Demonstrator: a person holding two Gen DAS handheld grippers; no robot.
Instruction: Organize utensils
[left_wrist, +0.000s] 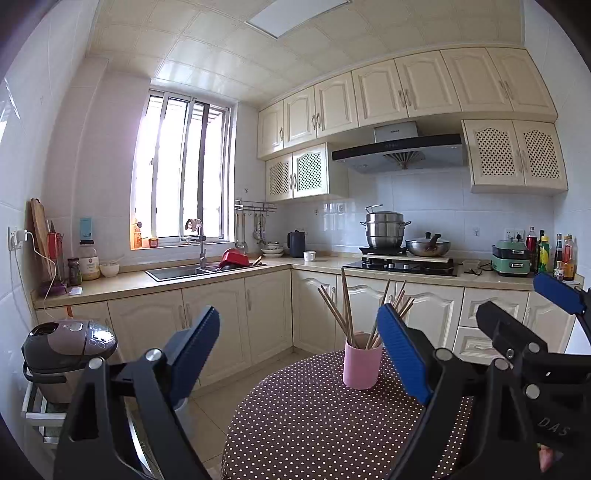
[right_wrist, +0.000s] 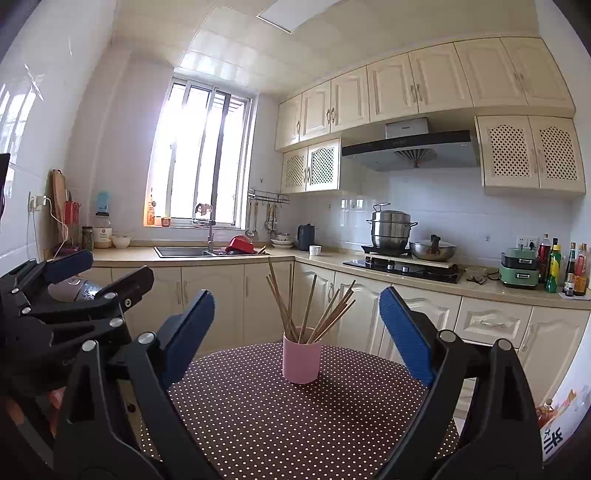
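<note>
Cream cabinets and white tile frame a sunlit kitchen, where a round table (right_wrist: 295, 424) in a brown cloth with white dots fills the bottom centre of both wrist views.

Nearest the lens in the right wrist view, the right gripper (right_wrist: 297, 325) stands with its blue-padded jaws spread wide at lower left and lower right of the frame, holding nothing and touching nothing. At the left edge of that view the left gripper (right_wrist: 99, 273) shows side-on, its jaws likewise parted and bare. In the left wrist view the left gripper's blue pads (left_wrist: 402, 347) splay just as wide across the lower frame, with nothing between them.

Beyond the jaws, a pink cup (right_wrist: 301, 356) stands upright on the cloth, in the middle of the frame in the right wrist view and just left of the right-hand pad in the left wrist view. A bunch of wooden chopsticks (right_wrist: 310, 310) rises from it, fanning outward.

At far left a rice cooker (left_wrist: 68, 347) sits on a low rack. Along the back counter lie a sink (right_wrist: 183, 252), a red dish (right_wrist: 242, 244), a dark kettle (right_wrist: 306, 237), a steel steamer pot (right_wrist: 391, 229) on the hob, and bottles (right_wrist: 561, 266) at far right.
</note>
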